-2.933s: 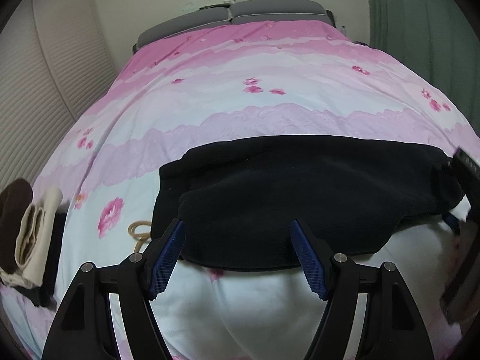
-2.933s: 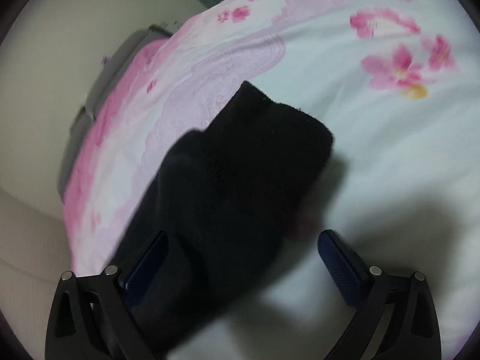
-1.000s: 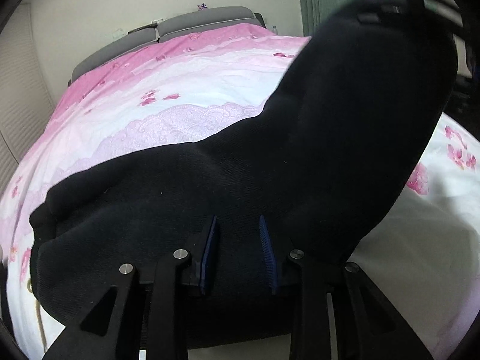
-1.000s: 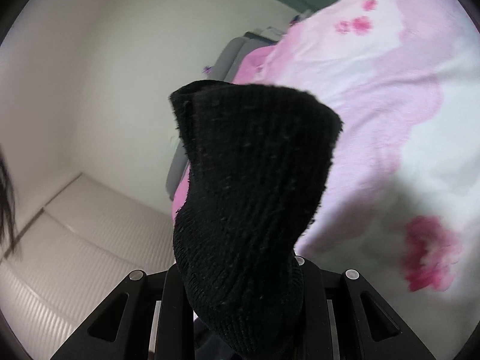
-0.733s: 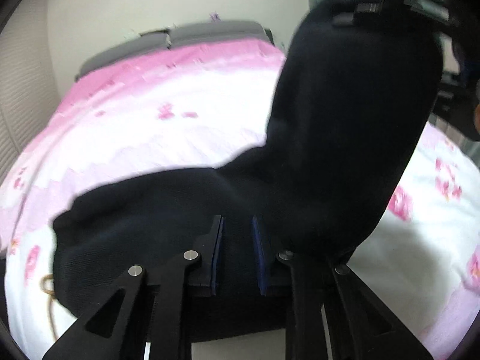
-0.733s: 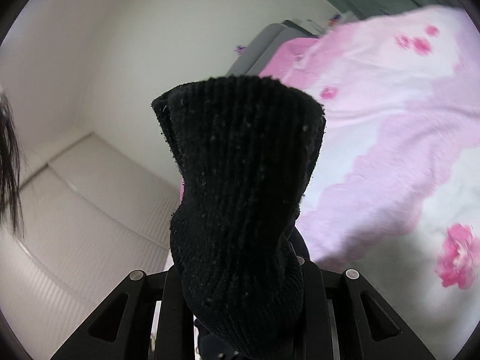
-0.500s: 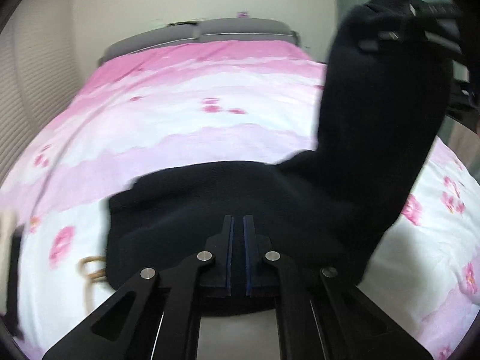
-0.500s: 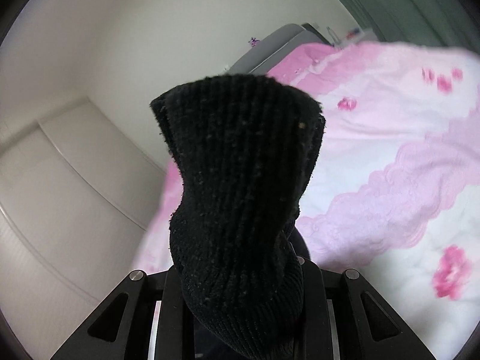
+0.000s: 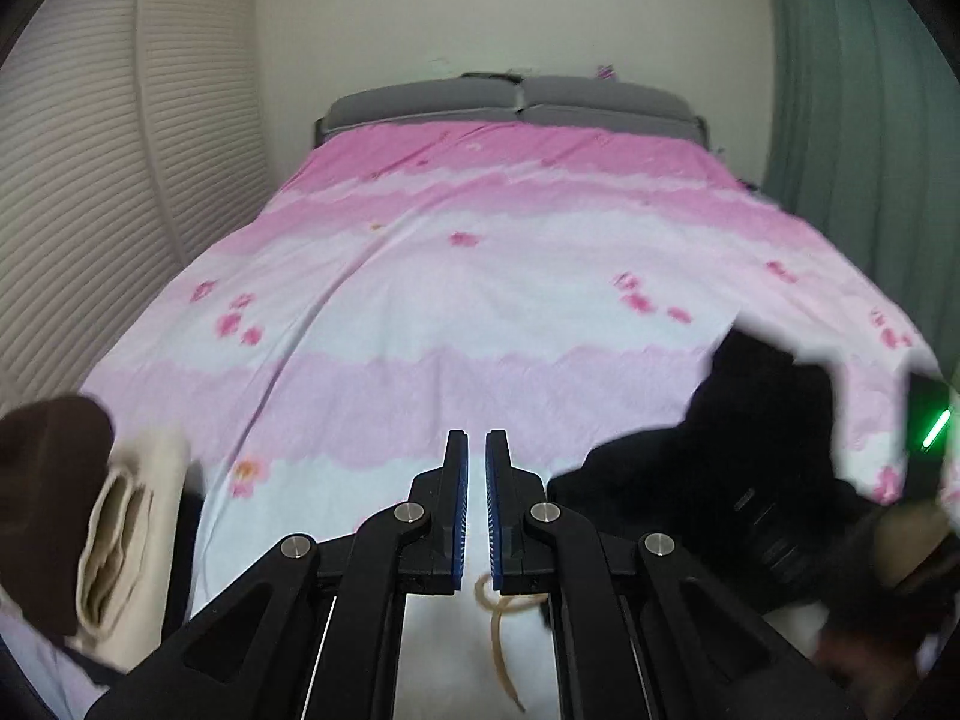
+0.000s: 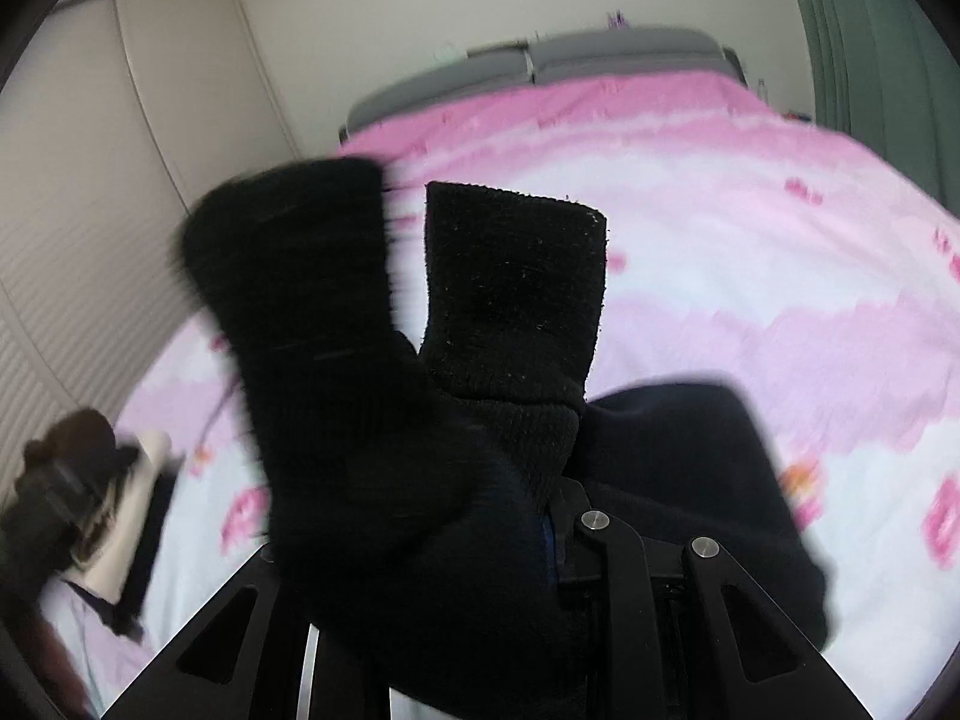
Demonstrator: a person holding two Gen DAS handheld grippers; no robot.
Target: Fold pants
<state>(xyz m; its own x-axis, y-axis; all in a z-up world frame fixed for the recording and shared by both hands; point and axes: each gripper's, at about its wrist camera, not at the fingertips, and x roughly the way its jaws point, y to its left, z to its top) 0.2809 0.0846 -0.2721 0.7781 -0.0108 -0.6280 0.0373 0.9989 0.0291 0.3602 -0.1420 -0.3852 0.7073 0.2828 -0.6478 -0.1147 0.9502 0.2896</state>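
Note:
The black knit pants [image 10: 372,420] hang from my right gripper [image 10: 480,510], which is shut on them. Two leg cuffs stick up in front of the lens and hide the fingertips; only a strip of blue pad [image 10: 546,534] shows. In the left wrist view the pants [image 9: 750,450] are a dark heap at the right of the pink flowered bed cover [image 9: 480,300]. My left gripper [image 9: 474,462] is over the cover to the left of them, shut with nothing between its pads. A tan cord [image 9: 498,612] lies on the cover just below its jaws.
A stack of folded clothes, brown and cream [image 9: 108,510], sits at the bed's left edge. Grey pillows [image 9: 510,102] lie at the head. A slatted wardrobe [image 9: 90,180] stands on the left and a green curtain [image 9: 870,120] on the right.
My left gripper has shut, risen and drawn off to the left, so the pants now lie to its right. My right gripper rolled and swung across with the pants; a second cuff now shows.

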